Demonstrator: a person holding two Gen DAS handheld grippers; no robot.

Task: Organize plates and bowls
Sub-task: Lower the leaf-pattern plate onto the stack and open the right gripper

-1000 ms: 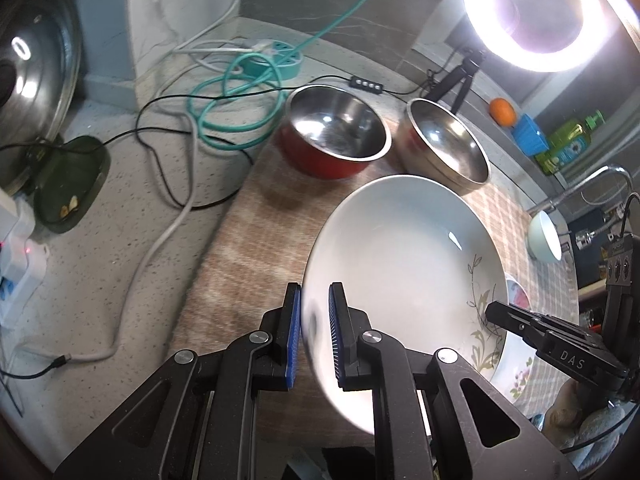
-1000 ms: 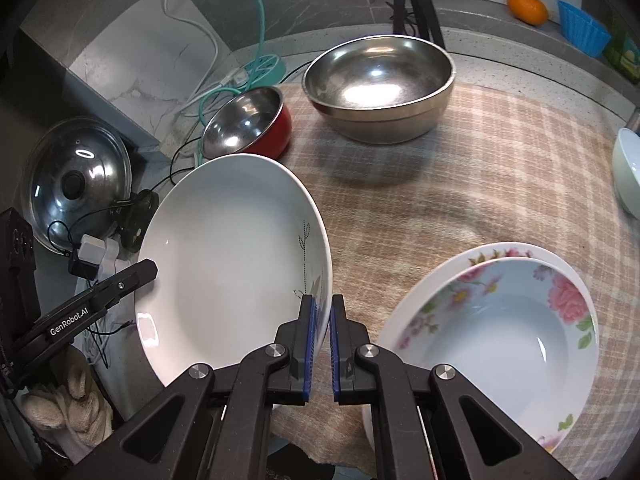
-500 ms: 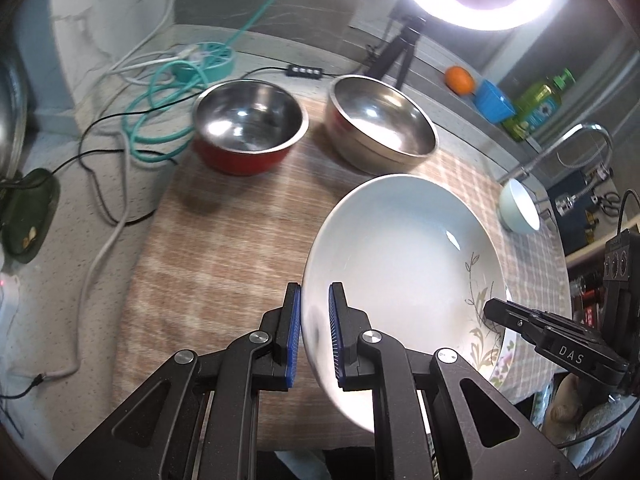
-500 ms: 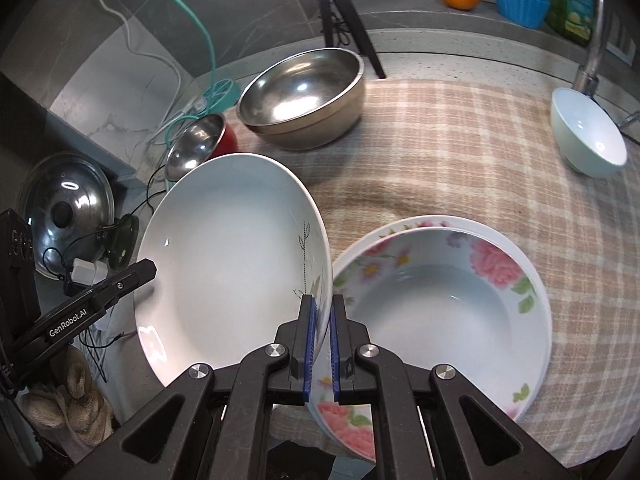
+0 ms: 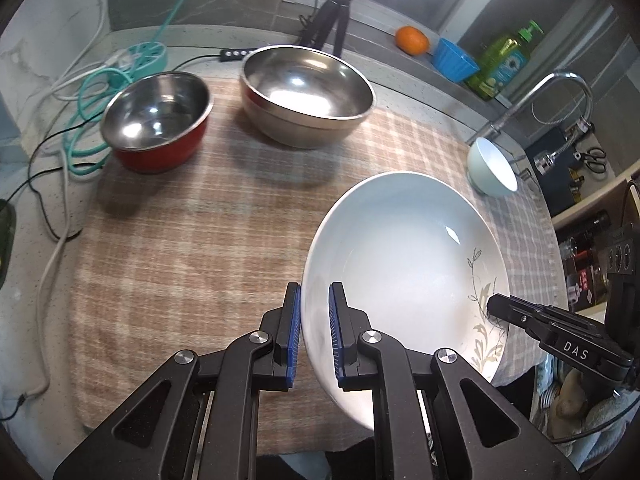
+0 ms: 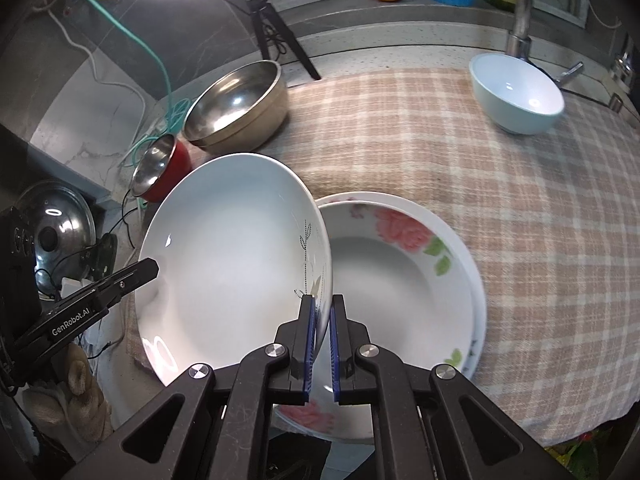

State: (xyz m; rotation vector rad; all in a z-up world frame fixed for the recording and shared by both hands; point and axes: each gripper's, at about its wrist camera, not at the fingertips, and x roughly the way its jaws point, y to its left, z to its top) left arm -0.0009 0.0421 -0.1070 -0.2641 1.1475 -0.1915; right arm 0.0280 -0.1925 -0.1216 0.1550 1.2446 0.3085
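A white deep plate with a grey leaf sprig (image 5: 404,264) (image 6: 232,248) is held tilted above the checked cloth by both grippers. My left gripper (image 5: 314,336) is shut on its left rim. My right gripper (image 6: 321,344) is shut on its right rim. In the right wrist view a rose-patterned deep plate (image 6: 404,280) lies on a second floral plate on the cloth, just right of and under the held plate. A red steel bowl (image 5: 156,120), a large steel bowl (image 5: 306,96) and a pale blue bowl (image 5: 490,166) (image 6: 516,94) stand on the cloth.
The checked cloth (image 5: 192,240) covers the counter. Cables and a teal hose (image 5: 96,80) lie at the left. A tripod (image 5: 332,20), an orange (image 5: 412,40), a blue cup (image 5: 454,60), a soap bottle (image 5: 504,60) and a tap (image 5: 560,92) are at the back. A pot lid (image 6: 56,240) is far left.
Both grippers have carried the white plate to the right, over the edge of the rose-patterned plates. The steel bowls now sit further left and away.
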